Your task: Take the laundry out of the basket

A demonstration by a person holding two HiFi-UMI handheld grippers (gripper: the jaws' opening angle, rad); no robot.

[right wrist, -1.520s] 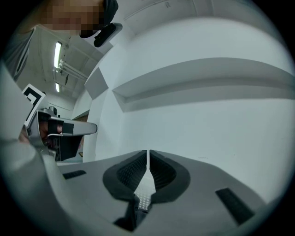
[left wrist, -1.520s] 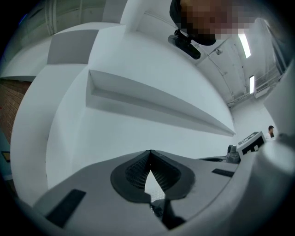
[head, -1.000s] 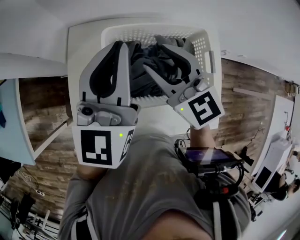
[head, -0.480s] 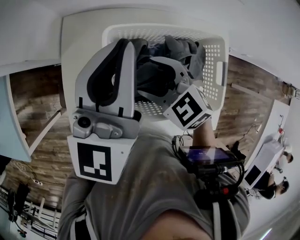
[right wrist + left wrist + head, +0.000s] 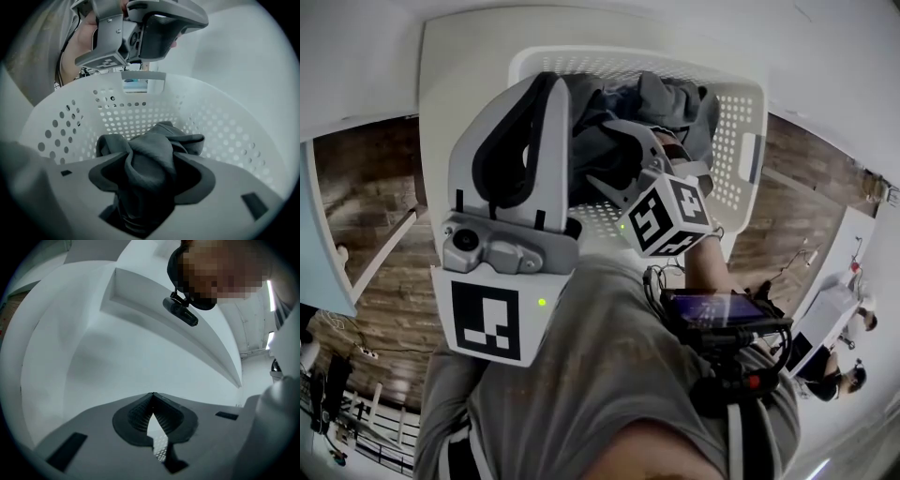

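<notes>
The white perforated laundry basket [image 5: 741,94] stands on a white surface, with dark grey garments [image 5: 670,103] heaped inside. My right gripper [image 5: 600,155] reaches down into the basket. Its jaws are closing from wide apart, and a bunched grey garment [image 5: 150,150] fills the gap between them and rises above the pads. In the right gripper view the basket wall [image 5: 140,112] curves round behind the cloth. My left gripper [image 5: 548,84] hovers above the basket's near left corner, shut and empty. Seen in its own view, my left gripper [image 5: 152,397] points up at a white ceiling.
The basket sits on a white tabletop [image 5: 469,66] against a white wall. Wooden floor [image 5: 366,206] shows on both sides below. A dark device [image 5: 712,309] is strapped to the person's chest, just under the right gripper.
The right gripper has gone left and deeper into the basket, onto the grey cloth, and its marker cube has turned. The left gripper has barely moved.
</notes>
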